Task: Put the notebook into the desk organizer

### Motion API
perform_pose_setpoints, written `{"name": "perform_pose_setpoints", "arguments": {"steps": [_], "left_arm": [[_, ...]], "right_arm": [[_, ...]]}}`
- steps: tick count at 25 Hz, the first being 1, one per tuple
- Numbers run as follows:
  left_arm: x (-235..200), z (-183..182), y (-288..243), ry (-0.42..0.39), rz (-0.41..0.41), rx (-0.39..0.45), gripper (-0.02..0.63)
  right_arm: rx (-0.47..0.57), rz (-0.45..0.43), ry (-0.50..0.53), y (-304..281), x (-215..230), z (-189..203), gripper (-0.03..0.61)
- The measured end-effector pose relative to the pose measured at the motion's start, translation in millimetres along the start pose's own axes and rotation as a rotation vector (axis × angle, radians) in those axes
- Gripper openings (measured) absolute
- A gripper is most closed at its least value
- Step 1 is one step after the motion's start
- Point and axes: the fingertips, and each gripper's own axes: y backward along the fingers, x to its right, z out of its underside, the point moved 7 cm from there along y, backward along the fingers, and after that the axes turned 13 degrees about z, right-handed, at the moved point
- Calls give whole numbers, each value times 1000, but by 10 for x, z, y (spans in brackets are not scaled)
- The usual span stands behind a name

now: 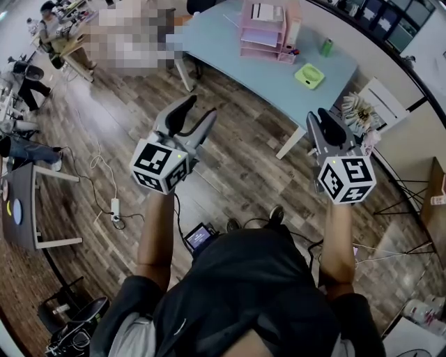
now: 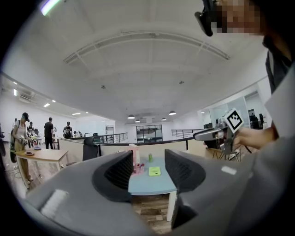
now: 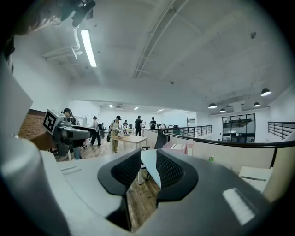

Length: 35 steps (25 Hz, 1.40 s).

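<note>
1. My left gripper [image 1: 201, 107] has its jaws wide apart, with nothing between them.
2. My right gripper [image 1: 322, 120] shows a narrow gap, also empty.
3. The green notebook [image 1: 309, 75] lies flat on the blue table [image 1: 244, 73], near the pink desk organizer [image 1: 265, 31] but not touching it.
4. The organizer's top tier holds white paper [image 1: 267, 12].

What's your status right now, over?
Left gripper open, right gripper barely open, both empty, held level. Green notebook flat on blue table, beside pink organizer, not in it. Table still across a stretch of wood floor.
</note>
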Motion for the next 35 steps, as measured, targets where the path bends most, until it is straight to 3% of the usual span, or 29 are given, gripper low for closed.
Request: {"name": "perform_pose_setpoints", "arguments": {"steps": [4, 19, 35], "left_arm": [[-40, -11, 74, -6, 2, 13, 244], [-272, 100, 15, 15, 2, -3, 244], [-674, 28, -921, -5, -84, -54, 244]], "right_arm": [[12, 4, -20, -6, -64, -14, 127], [-3, -19, -32, -368, -125, 8, 135], [-24, -123, -81, -1546, 639, 105, 135]]}}
